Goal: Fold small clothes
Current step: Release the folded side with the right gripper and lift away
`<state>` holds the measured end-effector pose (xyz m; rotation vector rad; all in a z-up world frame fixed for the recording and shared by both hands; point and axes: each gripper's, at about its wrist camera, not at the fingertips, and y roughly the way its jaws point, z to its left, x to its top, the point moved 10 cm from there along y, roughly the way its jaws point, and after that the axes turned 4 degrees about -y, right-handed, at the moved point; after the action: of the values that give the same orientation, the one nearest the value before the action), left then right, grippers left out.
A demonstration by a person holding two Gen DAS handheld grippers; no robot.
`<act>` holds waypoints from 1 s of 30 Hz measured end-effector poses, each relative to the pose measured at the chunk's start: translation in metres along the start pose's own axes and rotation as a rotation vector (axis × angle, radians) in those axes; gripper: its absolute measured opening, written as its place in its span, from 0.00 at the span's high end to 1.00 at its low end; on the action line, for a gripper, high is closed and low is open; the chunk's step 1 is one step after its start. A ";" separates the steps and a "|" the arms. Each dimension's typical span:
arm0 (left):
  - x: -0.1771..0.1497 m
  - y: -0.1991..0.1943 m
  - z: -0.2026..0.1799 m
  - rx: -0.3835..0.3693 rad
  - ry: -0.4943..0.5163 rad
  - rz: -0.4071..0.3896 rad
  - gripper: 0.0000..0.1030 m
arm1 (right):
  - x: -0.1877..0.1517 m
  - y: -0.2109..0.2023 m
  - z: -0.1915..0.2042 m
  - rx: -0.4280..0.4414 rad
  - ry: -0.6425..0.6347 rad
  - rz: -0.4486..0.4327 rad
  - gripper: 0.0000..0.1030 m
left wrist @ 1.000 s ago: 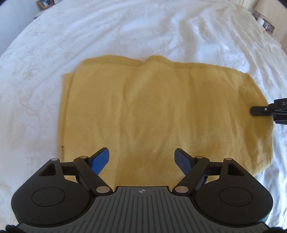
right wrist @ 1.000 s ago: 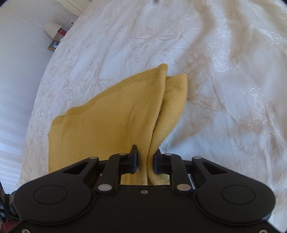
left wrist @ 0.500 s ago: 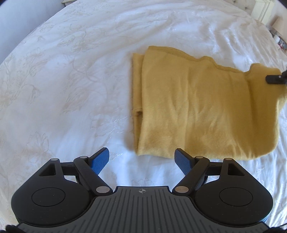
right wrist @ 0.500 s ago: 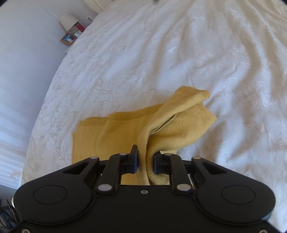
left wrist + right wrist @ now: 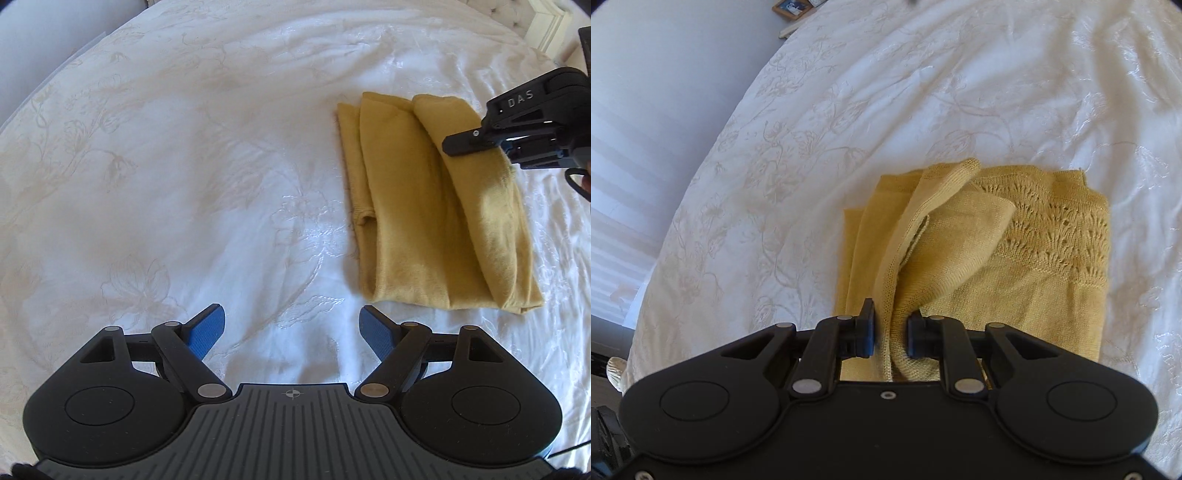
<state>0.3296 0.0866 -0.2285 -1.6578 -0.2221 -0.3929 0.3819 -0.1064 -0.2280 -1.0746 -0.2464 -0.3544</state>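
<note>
Low over the white bed (image 5: 184, 184), the left gripper (image 5: 291, 328) hangs with its blue pads spread wide, holding nothing; the folded yellow garment (image 5: 417, 221) lies ahead to its right. Above that garment, the right gripper (image 5: 889, 334) pinches a raised fold of knit, its jaws nearly closed.

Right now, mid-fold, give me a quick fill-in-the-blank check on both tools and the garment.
The right tool grips a fold of the ____ garment.
The left tool is ____ and holds nothing.
The garment lies on a ____ bedspread.
Beneath the left tool is only ____.

Missing: yellow; open; white; bedspread
</note>
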 end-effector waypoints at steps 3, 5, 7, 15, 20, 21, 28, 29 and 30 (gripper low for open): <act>-0.003 0.002 0.008 -0.004 -0.014 0.010 0.23 | -0.003 0.014 0.005 -0.042 -0.014 0.013 0.76; -0.004 0.004 0.012 -0.005 -0.023 0.015 0.23 | -0.005 0.021 0.007 -0.059 -0.013 0.023 0.74; -0.006 0.004 0.013 -0.010 -0.034 0.021 0.23 | -0.007 0.026 0.013 -0.050 -0.024 0.034 0.69; 0.006 -0.001 -0.011 -0.043 -0.007 -0.003 0.23 | -0.003 -0.012 0.038 0.221 -0.018 -0.093 0.69; 0.031 -0.006 -0.038 -0.083 0.017 -0.054 0.23 | -0.008 -0.034 -0.005 0.095 -0.018 -0.130 0.69; 0.038 -0.005 -0.046 -0.094 0.024 -0.067 0.23 | -0.012 -0.037 -0.015 0.068 -0.019 -0.129 0.69; 0.072 0.022 -0.098 -0.111 0.121 -0.115 0.23 | -0.033 -0.046 -0.059 -0.062 -0.030 -0.130 0.69; 0.076 0.029 -0.102 -0.102 0.133 -0.121 0.23 | -0.034 -0.048 -0.061 -0.068 -0.029 -0.134 0.69; 0.080 0.039 -0.104 -0.088 0.141 -0.119 0.23 | -0.033 -0.048 -0.063 -0.070 -0.029 -0.134 0.69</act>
<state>0.4045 -0.0274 -0.2247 -1.6995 -0.2016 -0.6146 0.3337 -0.1781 -0.2302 -1.1356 -0.3354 -0.4706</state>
